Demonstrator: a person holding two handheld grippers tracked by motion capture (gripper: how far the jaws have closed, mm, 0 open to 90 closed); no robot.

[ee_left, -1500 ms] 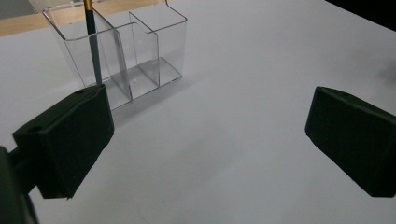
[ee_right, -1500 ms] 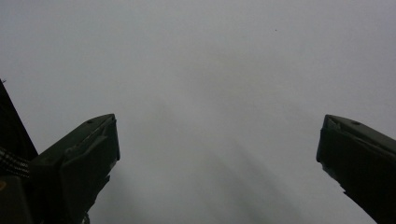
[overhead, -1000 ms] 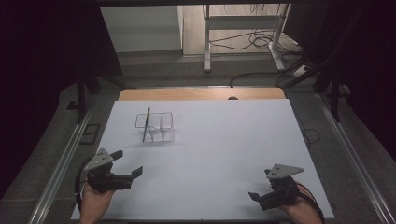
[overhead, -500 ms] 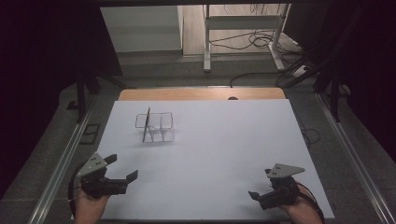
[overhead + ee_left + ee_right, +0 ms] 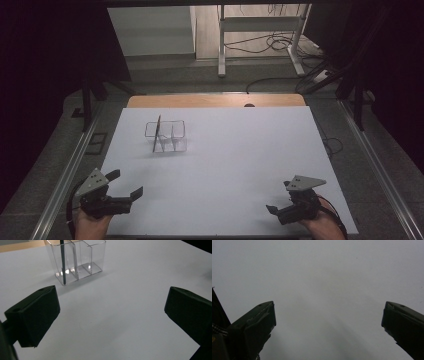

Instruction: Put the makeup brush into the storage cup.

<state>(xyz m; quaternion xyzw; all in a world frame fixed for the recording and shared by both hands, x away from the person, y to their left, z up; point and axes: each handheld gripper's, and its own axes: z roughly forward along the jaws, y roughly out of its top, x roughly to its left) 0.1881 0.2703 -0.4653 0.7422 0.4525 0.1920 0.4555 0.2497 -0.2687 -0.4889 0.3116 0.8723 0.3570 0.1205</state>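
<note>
So both claws were spread wide with nothing between the jaws. My left gripper (image 5: 125,184) sat at the near left corner of the white table (image 5: 240,165), the right gripper (image 5: 274,209) at the near right, each in a hand. Count-wise: two grippers, one clear organizer (image 5: 167,136) toward the far left with three compartments, and one dark stick (image 5: 63,262) standing in its leftmost compartment. Neither claw touched the organizer; both were well apart from it.

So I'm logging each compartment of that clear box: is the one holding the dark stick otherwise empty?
Yes. The clear box holds just the dark stick, leaning in one end compartment; its other compartments look empty.
</note>
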